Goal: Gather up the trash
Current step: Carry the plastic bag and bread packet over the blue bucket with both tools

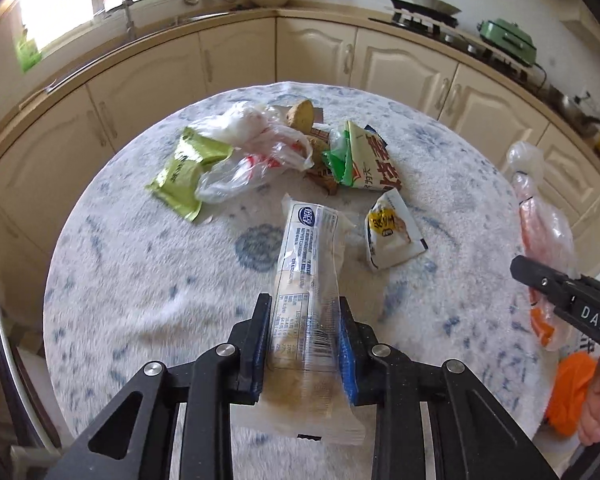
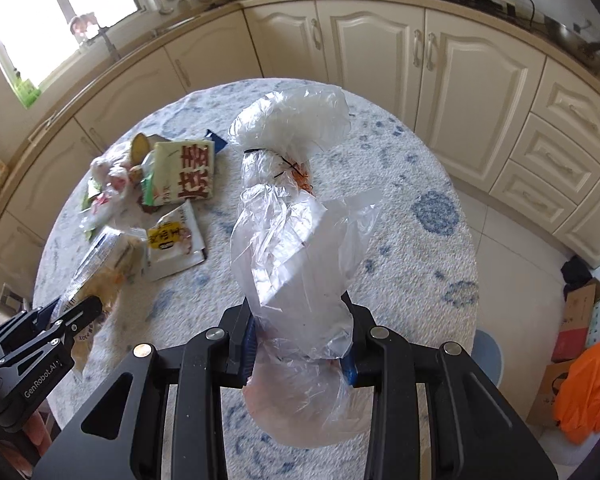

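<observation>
My left gripper [image 1: 304, 304] is shut on a long clear food wrapper [image 1: 308, 264] with blue print, held above the round table [image 1: 140, 280]. My right gripper [image 2: 298, 304] is shut on a crumpled clear plastic bag [image 2: 296, 216] with orange bits inside, held upright over the table [image 2: 412, 264]. The bag [image 1: 540, 216] and the right gripper also show at the right of the left wrist view. More trash lies at the table's far side: a green packet [image 1: 184, 168], a thin plastic bag [image 1: 256, 148], a torn green-and-white packet [image 1: 368, 160] and a small white-yellow sachet [image 1: 392, 236].
A potato [image 1: 300, 114] and brown scraps lie among the trash. Cream kitchen cabinets [image 2: 460, 80] curve round the table. Cardboard boxes [image 2: 580, 316] and an orange bag [image 2: 588, 396] sit on the floor at the right.
</observation>
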Available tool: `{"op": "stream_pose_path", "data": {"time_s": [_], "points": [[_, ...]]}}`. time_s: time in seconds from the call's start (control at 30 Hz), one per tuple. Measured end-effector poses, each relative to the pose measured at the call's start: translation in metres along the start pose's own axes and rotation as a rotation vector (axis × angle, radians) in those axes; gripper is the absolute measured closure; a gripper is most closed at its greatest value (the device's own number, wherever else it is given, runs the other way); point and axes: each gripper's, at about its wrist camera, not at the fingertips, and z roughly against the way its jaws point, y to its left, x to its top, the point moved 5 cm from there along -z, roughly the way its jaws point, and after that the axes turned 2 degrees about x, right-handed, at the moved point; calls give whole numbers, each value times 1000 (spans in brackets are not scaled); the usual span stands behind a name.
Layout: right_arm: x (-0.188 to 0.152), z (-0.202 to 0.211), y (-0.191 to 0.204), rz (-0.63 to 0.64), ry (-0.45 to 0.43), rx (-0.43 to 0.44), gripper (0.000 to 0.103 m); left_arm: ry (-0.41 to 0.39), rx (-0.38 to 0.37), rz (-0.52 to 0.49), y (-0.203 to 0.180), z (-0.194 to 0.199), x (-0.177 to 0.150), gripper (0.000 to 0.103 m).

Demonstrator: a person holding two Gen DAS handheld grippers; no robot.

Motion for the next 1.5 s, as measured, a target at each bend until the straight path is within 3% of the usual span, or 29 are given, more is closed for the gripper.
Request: {"op": "stream_pose_path", "data": {"time_s": [0.33,0.73,1.0,1.37,1.5], "points": [[-23,23,7,47,3,33,70,-74,29,59,-4,63,-35,79],[-29,52,-53,-52,-46,-42,70,-115,-42,-60,-61,91,-35,79],[-42,75,-123,-187,-71,-142,70,-105,-147,-190,-129,83,-27,79],[-79,97,-235,-413,-58,-286,70,-38,-300,-417,-255,54,-29,79],[-95,98,-272,-488,-39,-314,70,-18,-319,-510,-300,41,-32,79]]}}
